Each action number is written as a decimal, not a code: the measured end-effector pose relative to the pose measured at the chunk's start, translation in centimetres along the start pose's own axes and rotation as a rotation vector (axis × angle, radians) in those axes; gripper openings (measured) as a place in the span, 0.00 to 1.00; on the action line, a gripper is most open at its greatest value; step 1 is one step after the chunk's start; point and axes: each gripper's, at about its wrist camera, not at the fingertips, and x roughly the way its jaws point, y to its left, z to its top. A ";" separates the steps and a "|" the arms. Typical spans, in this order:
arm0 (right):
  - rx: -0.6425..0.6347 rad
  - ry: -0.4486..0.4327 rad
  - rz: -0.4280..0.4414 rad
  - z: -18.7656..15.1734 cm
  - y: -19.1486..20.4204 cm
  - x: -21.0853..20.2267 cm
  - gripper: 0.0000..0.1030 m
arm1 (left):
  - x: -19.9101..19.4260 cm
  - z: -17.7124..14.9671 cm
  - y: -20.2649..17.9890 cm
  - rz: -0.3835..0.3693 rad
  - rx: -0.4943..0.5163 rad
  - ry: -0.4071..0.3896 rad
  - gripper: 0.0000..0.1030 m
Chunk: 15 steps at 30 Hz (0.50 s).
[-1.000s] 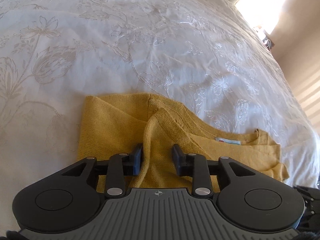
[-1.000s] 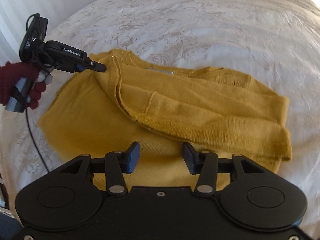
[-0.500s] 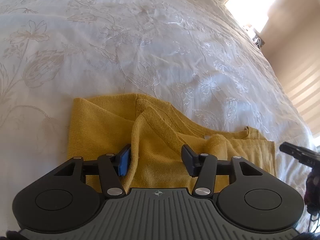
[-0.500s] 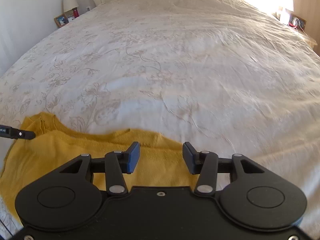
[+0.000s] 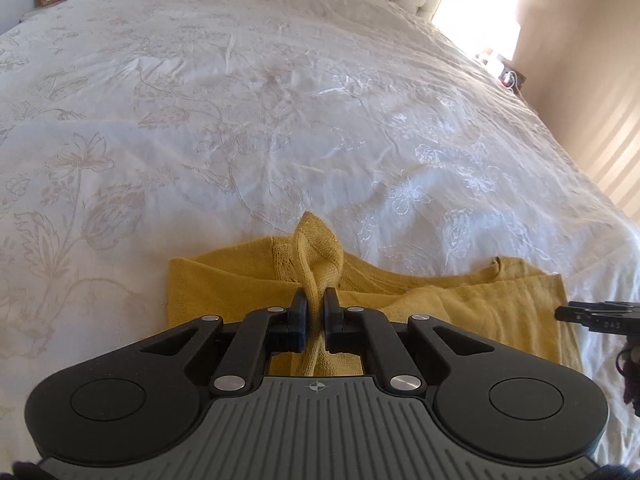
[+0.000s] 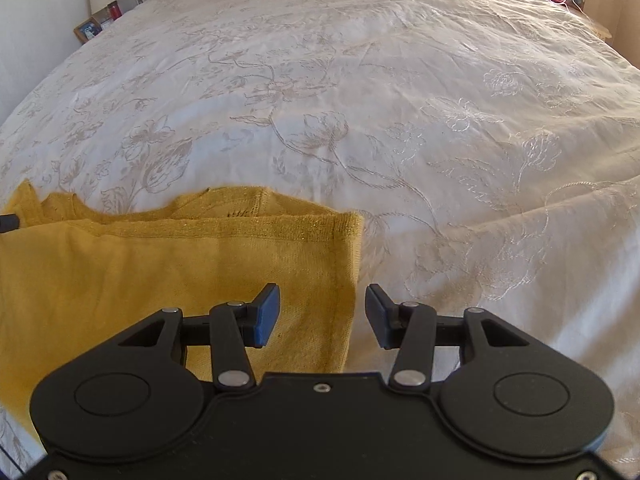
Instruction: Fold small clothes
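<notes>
We are working on a yellow knitted top [image 5: 460, 300] that is lying on the bed [image 5: 280, 120], near its close edge, on a white bedspread embroidered with flowers. Nothing else of clothing is showing on the bed.

Our left tool [image 5: 316, 312] is pressed together on a raised ridge of the knit: the fabric is bunching up into a small peak just beyond the pads, so we are pinching a fold of the top near what looks like its shoulder or sleeve seam. Our right tool [image 6: 322, 312] is spread, its jaws closing slightly, and hovering over the far side edge of the garment. In the right wrist view the hem edge is running between the two pads, but the pads are not pressing on it, so nothing is gripped there.

As for progress, we are judging the fold to be partly made. The top is already looking narrower than a spread garment, with one layer lying over another and a straight folded edge along the right side. What is remaining, by our reading, is to get the right tool onto its edge, carry both held points across together, and flatten the result into a compact packet.
</notes>
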 end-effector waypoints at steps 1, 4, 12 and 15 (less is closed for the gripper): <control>-0.004 -0.004 -0.010 0.1 0.1 0.0 0.40 | -0.1 0.0 0.0 0.003 -0.001 -0.002 0.07; -0.048 -0.030 -0.027 0.2 0.7 -0.8 0.09 | -0.3 -0.1 0.0 0.016 -0.006 -0.012 0.07; -0.023 -0.152 0.033 2.5 1.5 -4.3 0.08 | -3.2 1.4 0.4 0.075 0.039 -0.083 0.07; -0.007 -0.111 0.013 3.8 1.3 -1.4 0.08 | -0.9 2.9 1.7 0.110 0.044 -0.042 0.07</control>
